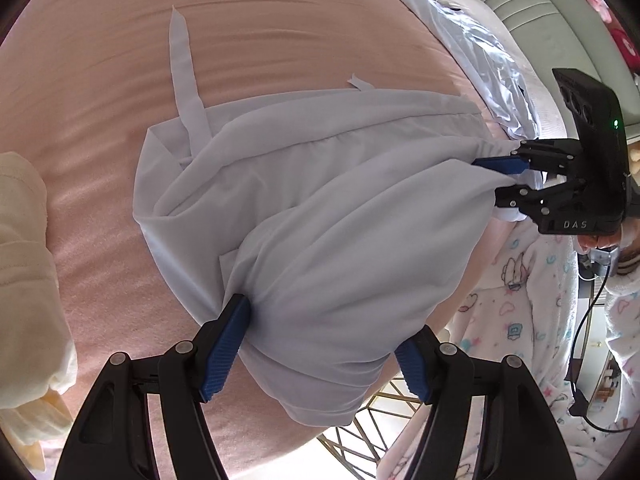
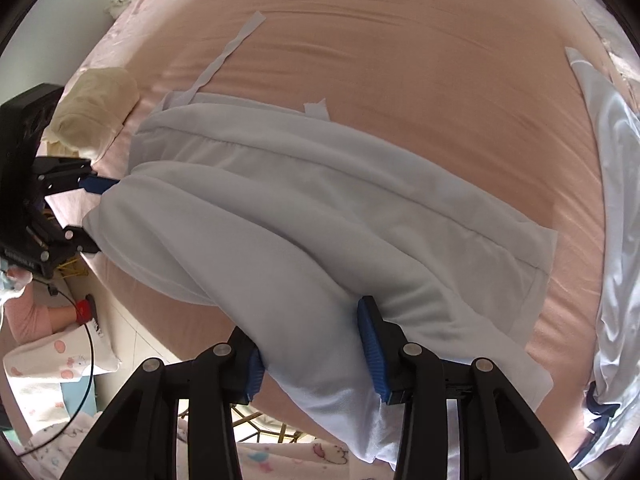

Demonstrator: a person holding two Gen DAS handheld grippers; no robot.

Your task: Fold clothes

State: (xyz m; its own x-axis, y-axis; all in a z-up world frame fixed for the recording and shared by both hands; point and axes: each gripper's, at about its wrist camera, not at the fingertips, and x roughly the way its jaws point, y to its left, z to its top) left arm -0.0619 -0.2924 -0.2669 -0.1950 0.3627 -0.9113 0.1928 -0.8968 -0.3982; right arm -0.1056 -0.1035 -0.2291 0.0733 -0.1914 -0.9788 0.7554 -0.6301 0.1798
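Note:
A pale grey garment (image 1: 320, 200) (image 2: 300, 208) with a long strap (image 1: 184, 80) (image 2: 236, 44) lies on the pink bed sheet (image 1: 100, 40) (image 2: 400, 40). Its near edge is lifted and bunched. My left gripper (image 1: 318, 358) has its blue pads pressed into a thick fold of that edge, at the garment's left corner in the right wrist view (image 2: 94, 214). My right gripper (image 2: 312, 358) grips the other end of the same edge, seen at the right of the left wrist view (image 1: 502, 180). The cloth sags between the two grippers.
A cream garment (image 1: 24, 260) (image 2: 96, 96) lies at one side of the bed, a shiny pale blue one (image 1: 480, 40) (image 2: 616, 200) at the other. A person in patterned pyjamas (image 1: 520, 300) stands at the bed's edge. A gold wire frame (image 1: 372, 420) shows below.

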